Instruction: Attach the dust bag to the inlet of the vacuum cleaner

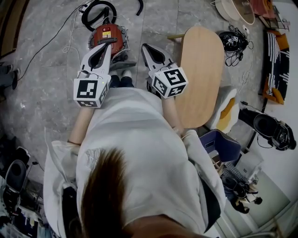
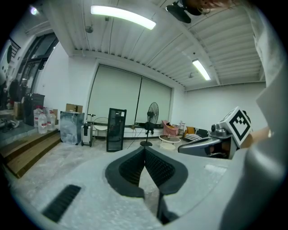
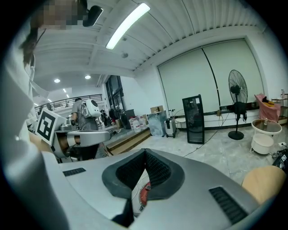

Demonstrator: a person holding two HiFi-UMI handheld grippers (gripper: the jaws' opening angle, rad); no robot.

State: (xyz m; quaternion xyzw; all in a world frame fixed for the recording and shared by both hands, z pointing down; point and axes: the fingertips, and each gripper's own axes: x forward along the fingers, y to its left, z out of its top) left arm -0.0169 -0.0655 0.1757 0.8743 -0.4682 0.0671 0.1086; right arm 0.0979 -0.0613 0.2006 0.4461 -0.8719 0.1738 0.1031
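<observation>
Holding the left gripper (image 1: 107, 45) and the right gripper (image 1: 144, 46) side by side before the body, both with shells of smooth light-grey plastic, long and tapering to a point. Closed completely on the left, ribbed black pads (image 2: 157, 168) meeting in one thin line with nothing between. Closed also on the right and empty, with a bit of red seen below through the narrow slit. Carrying on each rear end a cube (image 1: 91, 90) of white faces with black square markers.

On the floor (image 1: 42, 93) of grey marbled stone, just beyond the left tips, the vacuum cleaner (image 1: 108, 35): rounded red body, shiny, with a black hose (image 1: 93, 14) curled in a loop behind it. To the right, close beside the right gripper, an oval table (image 1: 202, 69) of pale wood, smooth and matte.
</observation>
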